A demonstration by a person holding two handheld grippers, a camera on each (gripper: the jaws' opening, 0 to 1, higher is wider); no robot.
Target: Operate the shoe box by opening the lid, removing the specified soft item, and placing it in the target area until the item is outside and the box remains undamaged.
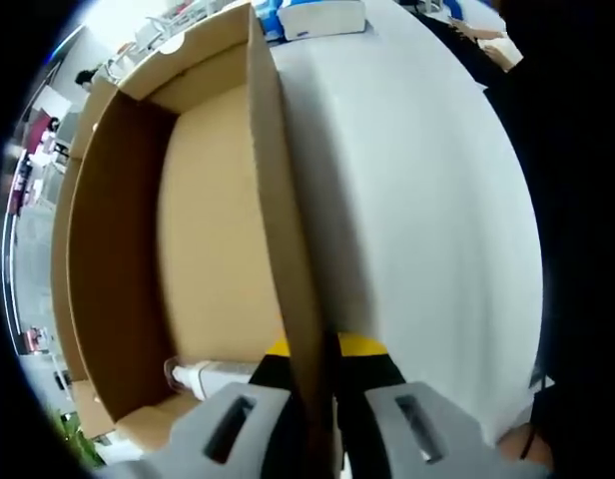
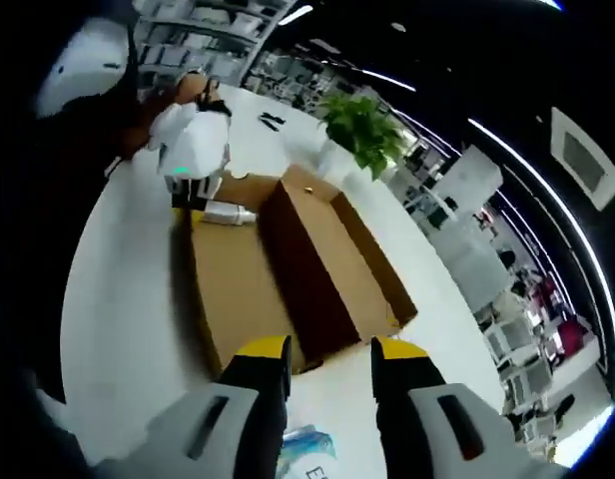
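- Left gripper view: left gripper (image 1: pixel 312 399), grey with yellow-tipped jaws, is clamped on the near edge of the brown cardboard shoe box's (image 1: pixel 203 239) raised lid wall (image 1: pixel 283 200), one jaw on each side of the board.
- Thin cardboard is light but creases easily; pinching at the edge near a corner looks safest.
- Inside the box, at its near end wall, lies a small white, possibly plastic-wrapped item (image 1: pixel 203 374); it is too small to identify. It probably squashes readily and wants a mid-body grasp.
- White table (image 1: pixel 417 200) lies beyond the lid.
- Right gripper view: right gripper (image 2: pixel 327 374) hangs released above the box's near end, jaws apart and empty.
- At the box's far end the left gripper pinches the lid, the white item just beside it.
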